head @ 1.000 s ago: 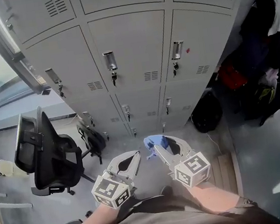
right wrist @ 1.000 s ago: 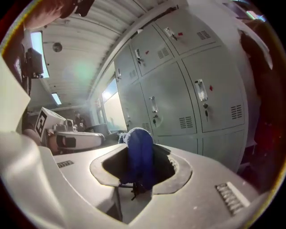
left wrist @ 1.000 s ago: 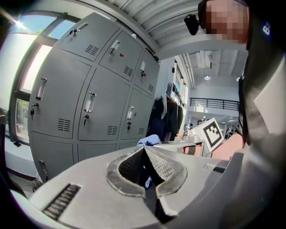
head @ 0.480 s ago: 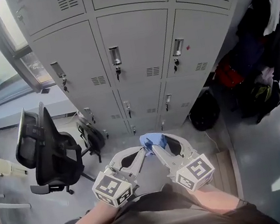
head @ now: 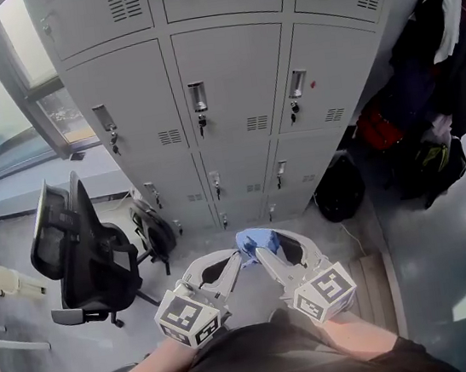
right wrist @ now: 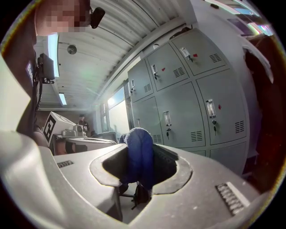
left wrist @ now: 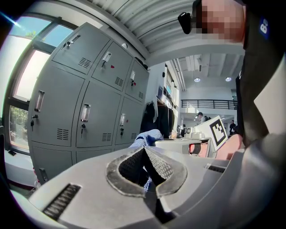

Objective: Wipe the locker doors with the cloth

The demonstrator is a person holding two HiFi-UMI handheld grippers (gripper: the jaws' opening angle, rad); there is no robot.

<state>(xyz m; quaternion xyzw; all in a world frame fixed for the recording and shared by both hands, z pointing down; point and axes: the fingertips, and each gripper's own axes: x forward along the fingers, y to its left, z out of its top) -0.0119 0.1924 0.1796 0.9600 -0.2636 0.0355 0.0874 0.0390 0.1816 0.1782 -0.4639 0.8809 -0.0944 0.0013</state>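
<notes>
Head view shows both tongs held low in front of the person, pointing toward a bank of grey lockers (head: pixel 231 78) whose doors are all closed. The right tongs (head: pixel 272 242) are clenched on a blue cloth (head: pixel 254 240), which bunches up at their tips, well short of the locker doors. Right gripper view confirms this: a thick fold of the cloth (right wrist: pixel 139 141) stands upright between the two pads of the right tongs (right wrist: pixel 140 166). The left tongs (head: pixel 236 259) reach the cloth from the left side. Left gripper view shows the pads of the left tongs (left wrist: pixel 145 151) drawn together at the tips, with a strip of the cloth (left wrist: pixel 149 135) caught there and rising just behind. A black office chair (head: pixel 83 253) stands on the floor left of the lockers, a dark bag (head: pixel 341 187) sits at their right foot, and coats (head: pixel 448 65) hang at far right.
</notes>
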